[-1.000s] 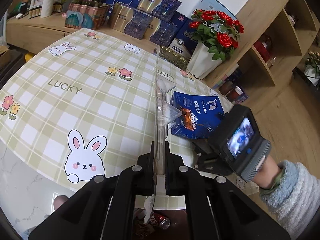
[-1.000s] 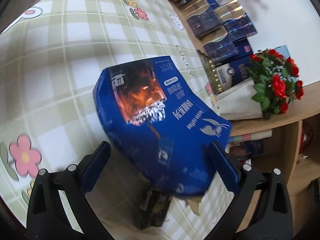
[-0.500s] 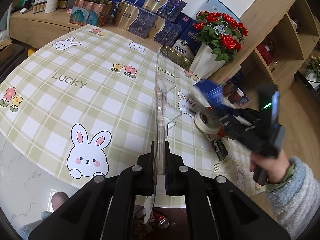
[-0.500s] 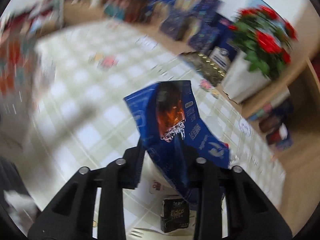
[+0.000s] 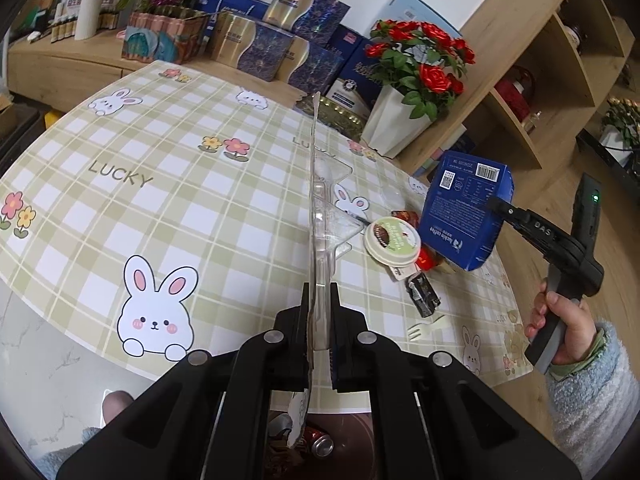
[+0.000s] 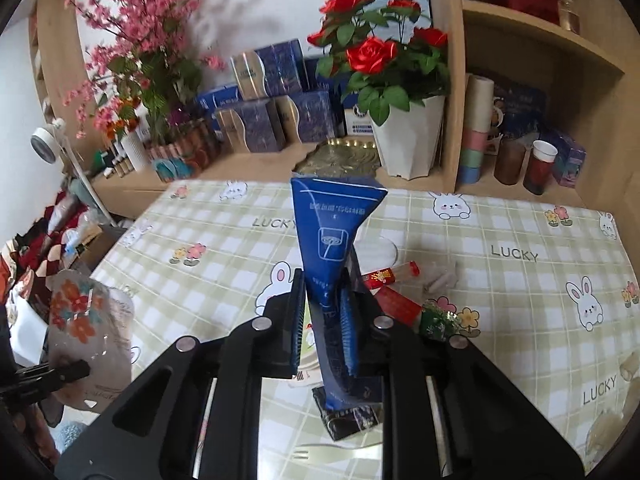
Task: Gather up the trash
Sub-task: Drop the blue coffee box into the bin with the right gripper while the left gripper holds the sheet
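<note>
The blue coffee box hangs above the table's right edge, pinched flat between the fingers of the right gripper, clear of the checked tablecloth. Below it lie a round white lid, a red wrapper, a black packet and a plastic fork, bunched near that edge. The left gripper is clamped on a clear plastic blister pack, held edge-on over the near rim. Under that rim sits a bin with a drink can. The cloth's left half lies bare.
</note>
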A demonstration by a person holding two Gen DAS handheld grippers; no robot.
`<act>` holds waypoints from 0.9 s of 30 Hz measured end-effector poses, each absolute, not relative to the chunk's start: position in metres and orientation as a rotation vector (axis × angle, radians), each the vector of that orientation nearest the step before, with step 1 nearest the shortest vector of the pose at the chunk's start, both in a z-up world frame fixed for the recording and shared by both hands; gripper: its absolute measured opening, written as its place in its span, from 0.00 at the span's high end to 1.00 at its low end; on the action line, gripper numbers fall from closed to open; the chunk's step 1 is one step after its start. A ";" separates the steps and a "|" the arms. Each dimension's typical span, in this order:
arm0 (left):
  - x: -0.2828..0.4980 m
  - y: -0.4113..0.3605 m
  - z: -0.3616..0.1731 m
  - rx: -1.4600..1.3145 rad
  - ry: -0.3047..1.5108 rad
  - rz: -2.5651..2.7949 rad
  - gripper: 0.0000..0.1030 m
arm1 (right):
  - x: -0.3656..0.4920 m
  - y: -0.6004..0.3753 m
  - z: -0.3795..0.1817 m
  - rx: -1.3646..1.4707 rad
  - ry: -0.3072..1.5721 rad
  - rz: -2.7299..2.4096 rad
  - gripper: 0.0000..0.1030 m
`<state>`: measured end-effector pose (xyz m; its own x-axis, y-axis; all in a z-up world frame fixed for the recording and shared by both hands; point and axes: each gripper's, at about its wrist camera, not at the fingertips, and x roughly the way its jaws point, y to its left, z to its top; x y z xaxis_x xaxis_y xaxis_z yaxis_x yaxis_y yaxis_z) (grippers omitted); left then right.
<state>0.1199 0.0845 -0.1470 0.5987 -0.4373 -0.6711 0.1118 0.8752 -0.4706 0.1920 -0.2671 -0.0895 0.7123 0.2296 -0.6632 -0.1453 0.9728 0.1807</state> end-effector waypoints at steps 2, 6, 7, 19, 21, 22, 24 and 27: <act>0.118 0.081 -0.143 -0.399 0.872 -0.338 0.93 | 0.181 -0.270 -0.086 0.129 0.734 0.216 0.81; 0.110 0.075 -0.135 -0.388 0.860 -0.355 0.93 | 0.159 -0.272 -0.077 0.165 0.713 0.237 0.81; 0.108 0.074 -0.133 -0.386 0.858 -0.358 0.93 | 0.153 -0.272 -0.074 0.172 0.709 0.245 0.81; 0.055 0.067 -0.109 -0.348 0.831 -0.416 0.93 | 0.047 -0.260 -0.057 0.217 0.745 0.351 0.81; 0.043 0.067 -0.106 -0.343 0.827 -0.422 0.93 | 0.028 -0.258 -0.058 0.231 0.764 0.368 0.81; 0.038 0.068 -0.106 -0.340 0.826 -0.425 0.93 | 0.021 -0.256 -0.059 0.236 0.771 0.375 0.81; 0.026 0.068 -0.105 -0.336 0.826 -0.433 0.93 | 0.001 -0.253 -0.064 0.247 0.802 0.400 0.81; 0.009 0.070 -0.104 -0.327 0.827 -0.445 0.93 | -0.024 -0.245 -0.075 0.250 0.857 0.428 0.81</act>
